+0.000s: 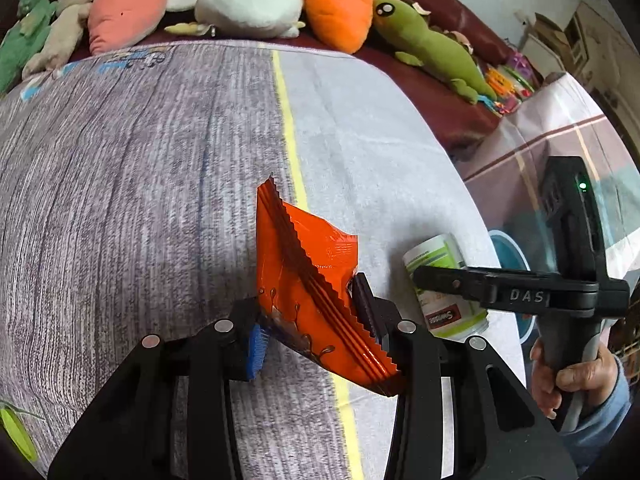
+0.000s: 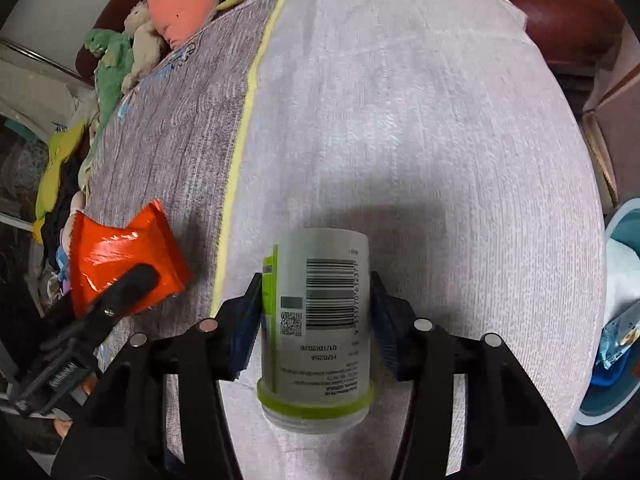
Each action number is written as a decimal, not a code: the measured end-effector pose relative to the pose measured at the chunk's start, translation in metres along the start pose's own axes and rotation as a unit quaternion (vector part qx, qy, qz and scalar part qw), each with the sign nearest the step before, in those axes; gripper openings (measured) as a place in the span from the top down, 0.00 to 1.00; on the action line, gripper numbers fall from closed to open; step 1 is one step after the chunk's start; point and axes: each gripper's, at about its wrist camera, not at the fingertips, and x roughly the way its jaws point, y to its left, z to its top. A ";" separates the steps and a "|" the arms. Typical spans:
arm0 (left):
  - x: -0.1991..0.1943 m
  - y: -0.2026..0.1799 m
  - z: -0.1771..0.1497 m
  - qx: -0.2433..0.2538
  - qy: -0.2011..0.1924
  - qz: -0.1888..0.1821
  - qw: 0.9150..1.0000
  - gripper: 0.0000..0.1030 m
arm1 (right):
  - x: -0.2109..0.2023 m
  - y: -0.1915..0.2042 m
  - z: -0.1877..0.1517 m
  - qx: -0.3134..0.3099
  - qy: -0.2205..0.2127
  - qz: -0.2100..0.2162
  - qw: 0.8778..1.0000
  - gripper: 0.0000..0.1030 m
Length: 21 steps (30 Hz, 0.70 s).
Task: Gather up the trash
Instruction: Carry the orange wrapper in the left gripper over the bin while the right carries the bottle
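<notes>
My left gripper (image 1: 312, 320) is shut on an orange snack wrapper (image 1: 308, 276), held just above the grey and white tablecloth (image 1: 140, 160). The wrapper also shows in the right wrist view (image 2: 120, 256) with the left gripper's finger on it. My right gripper (image 2: 316, 312) is shut on a white plastic bottle (image 2: 316, 320) with a green label and a barcode, its open neck toward the camera. The bottle also shows in the left wrist view (image 1: 444, 284), between the right gripper's fingers (image 1: 452, 276).
Plush toys (image 1: 256, 4) lie along the dark red sofa (image 1: 440, 92) behind the table. A blue round bin (image 2: 616, 320) with trash in it stands off the table's right edge. A yellow stripe (image 1: 288, 128) runs down the cloth.
</notes>
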 end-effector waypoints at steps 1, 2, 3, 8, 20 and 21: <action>0.001 -0.006 0.002 0.005 0.002 -0.002 1.000 0.61 | -0.006 -0.005 -0.002 0.006 -0.011 0.001 1.000 0.54; 0.003 -0.011 0.003 0.011 0.003 -0.003 1.000 0.61 | -0.012 -0.008 -0.003 0.009 -0.020 0.000 1.000 0.54; 0.004 -0.017 0.004 0.016 0.003 -0.004 1.000 0.61 | -0.020 -0.013 -0.004 0.016 -0.032 -0.001 0.999 0.54; 0.014 -0.063 0.011 0.051 0.011 -0.024 0.998 0.61 | -0.074 -0.052 -0.012 0.053 -0.095 0.002 0.994 0.54; 0.073 -0.227 -0.009 0.190 0.079 -0.087 0.975 0.61 | -0.191 -0.201 -0.087 0.182 -0.210 -0.047 0.960 0.54; 0.081 -0.242 -0.014 0.201 0.088 -0.091 0.971 0.61 | -0.194 -0.210 -0.093 0.190 -0.212 -0.051 0.957 0.53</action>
